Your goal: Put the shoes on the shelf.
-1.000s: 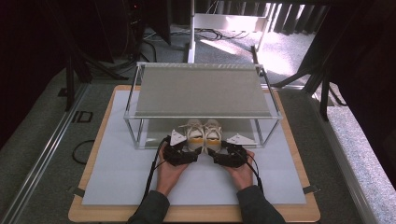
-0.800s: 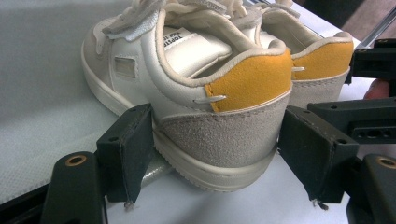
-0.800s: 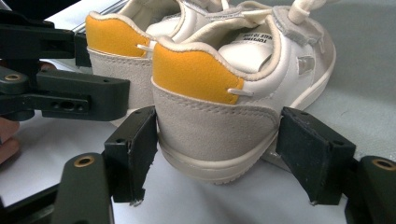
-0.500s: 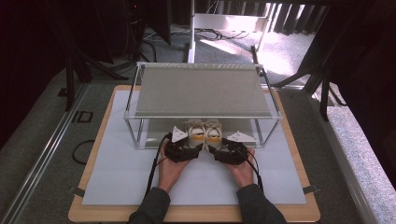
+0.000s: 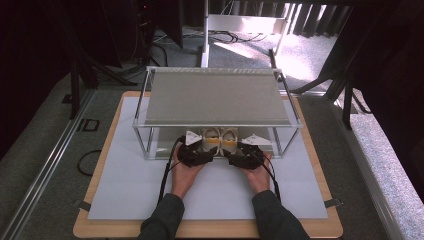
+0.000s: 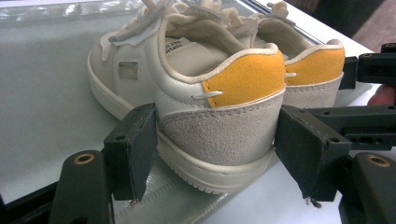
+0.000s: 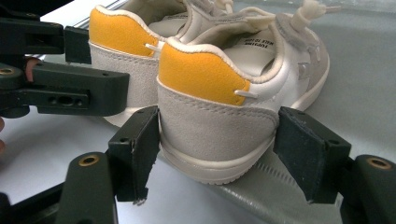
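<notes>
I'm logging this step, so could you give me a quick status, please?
Left tool and right tool open, each straddling a shoe heel. Shoes on lower shelf. Nothing blocking.

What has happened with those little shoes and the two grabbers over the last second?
Very little. The hands have eased both grippers, left gripper and right gripper, slightly forward, and the left shoe and right shoe sit a touch deeper under the shelf rack. In the gripper views the jaws flank each heel with gaps showing, so neither looks clamped. The rack and white mat stayed put.
</notes>
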